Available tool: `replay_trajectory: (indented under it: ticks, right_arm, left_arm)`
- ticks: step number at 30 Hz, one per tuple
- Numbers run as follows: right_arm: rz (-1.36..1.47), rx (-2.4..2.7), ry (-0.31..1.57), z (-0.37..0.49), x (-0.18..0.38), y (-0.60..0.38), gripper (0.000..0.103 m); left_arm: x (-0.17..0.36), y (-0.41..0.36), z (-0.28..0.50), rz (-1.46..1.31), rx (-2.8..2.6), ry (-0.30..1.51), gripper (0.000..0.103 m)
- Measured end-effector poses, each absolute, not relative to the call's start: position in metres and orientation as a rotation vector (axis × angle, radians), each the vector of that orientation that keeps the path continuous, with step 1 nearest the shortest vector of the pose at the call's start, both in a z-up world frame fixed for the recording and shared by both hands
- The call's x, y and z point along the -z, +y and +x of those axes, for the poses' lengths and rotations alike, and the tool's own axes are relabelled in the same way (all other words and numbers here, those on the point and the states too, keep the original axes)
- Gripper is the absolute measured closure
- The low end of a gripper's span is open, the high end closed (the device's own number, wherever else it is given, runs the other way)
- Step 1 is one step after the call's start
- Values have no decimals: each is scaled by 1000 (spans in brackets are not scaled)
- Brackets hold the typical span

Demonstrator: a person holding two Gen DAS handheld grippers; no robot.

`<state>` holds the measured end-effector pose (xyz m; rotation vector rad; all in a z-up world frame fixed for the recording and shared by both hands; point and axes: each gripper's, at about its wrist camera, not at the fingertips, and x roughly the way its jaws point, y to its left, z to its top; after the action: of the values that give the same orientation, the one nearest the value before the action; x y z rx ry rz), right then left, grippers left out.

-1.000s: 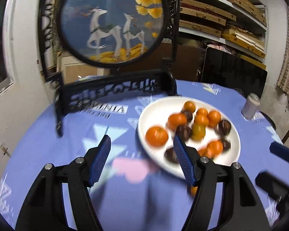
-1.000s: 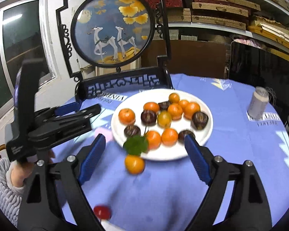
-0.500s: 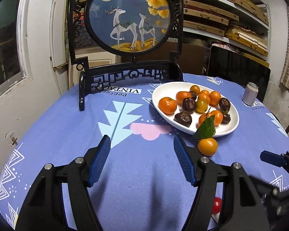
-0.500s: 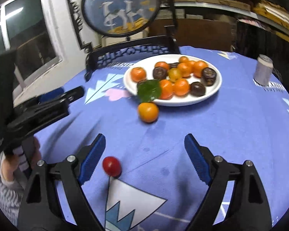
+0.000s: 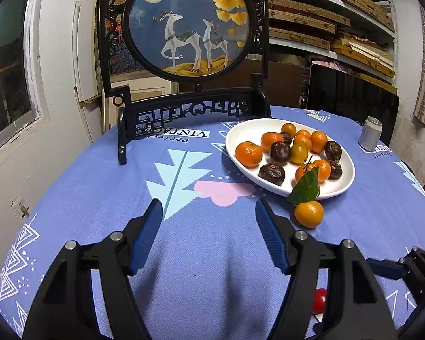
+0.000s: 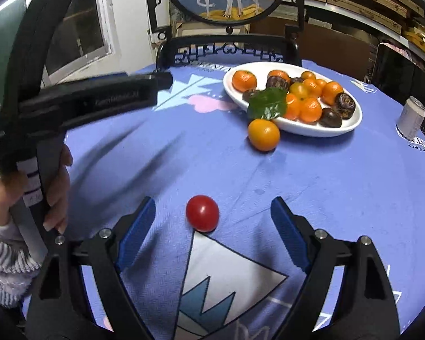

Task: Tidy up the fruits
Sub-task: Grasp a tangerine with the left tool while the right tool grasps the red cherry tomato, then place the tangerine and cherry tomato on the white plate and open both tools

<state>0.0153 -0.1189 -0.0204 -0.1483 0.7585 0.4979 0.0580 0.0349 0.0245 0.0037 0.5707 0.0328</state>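
On the blue patterned tablecloth (image 6: 311, 187), a small red tomato (image 6: 202, 213) lies alone, well apart from the white plate (image 6: 351, 126) that holds the oranges and dark fruits; a loose orange (image 6: 263, 134) with a green leaf (image 6: 267, 104) sits just beside the plate's near rim. The right gripper (image 6: 212, 221) hovers over the tomato with its blue fingers (image 6: 137, 228) spread wide and empty; the fruit sits between them, nearer the left finger. The left gripper (image 5: 209, 226) is also wide and empty, over bare cloth, with nothing between its fingers.

Step in hand, by judgement: pick up the tomato with the right gripper. Procedure: shift the gripper slightly left to centre the fruit; lower until the pads flank its widest part; close slowly, since a round, smooth, soft fruit is likely to roll or bruise; stop at first firm contact; lift straight up; keep the left gripper away from the path to the plate.
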Motion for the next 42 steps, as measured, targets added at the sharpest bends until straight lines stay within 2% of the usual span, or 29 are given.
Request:
replay_trajectory:
  ticks: [1,2,5,7,9,16,22,30,31,32,37,42]
  right_arm:
    - [-156,-498,765,16,23,-117,24]
    - [-170,-502,779,17,27,-115,33]
    - [-199,-518,839,22,39,-107,66]
    - [-199,-520,848,23,41,-107,68]
    - [-191,-519,849,24,41,-109,76]
    - [-119,-451,802,34,10,-148,77]
    - [78,-294,769,59,-11,-224,77]
    - [80,-323,787,61,-7,-221,77]
    - [80,-322,789,60,-6,-221,77]
    - [85,-321,791,60,-6,-223,77]
    - [93,-320,792,64,-6,-223,77]
    - [69,-313,758,97,-21,-211,77]
  left_arm:
    - [-25,35,58,1,-32,572,35]
    - [-24,35,58,2,-32,574,35]
    - [-23,36,61,0,-29,586,35]
    - [-22,37,62,-4,-27,596,35]
    - [-20,36,63,-6,-19,609,35]
    - [-4,-1,69,74,153,666,35]
    - [18,-54,96,155,228,743,35]
    - [29,-62,135,85,272,814,35]
    - [30,-63,138,85,274,824,43]
    - [33,-62,140,70,294,846,62]
    - [23,-54,131,56,302,818,62]
    - [-24,-45,133,44,276,714,62]
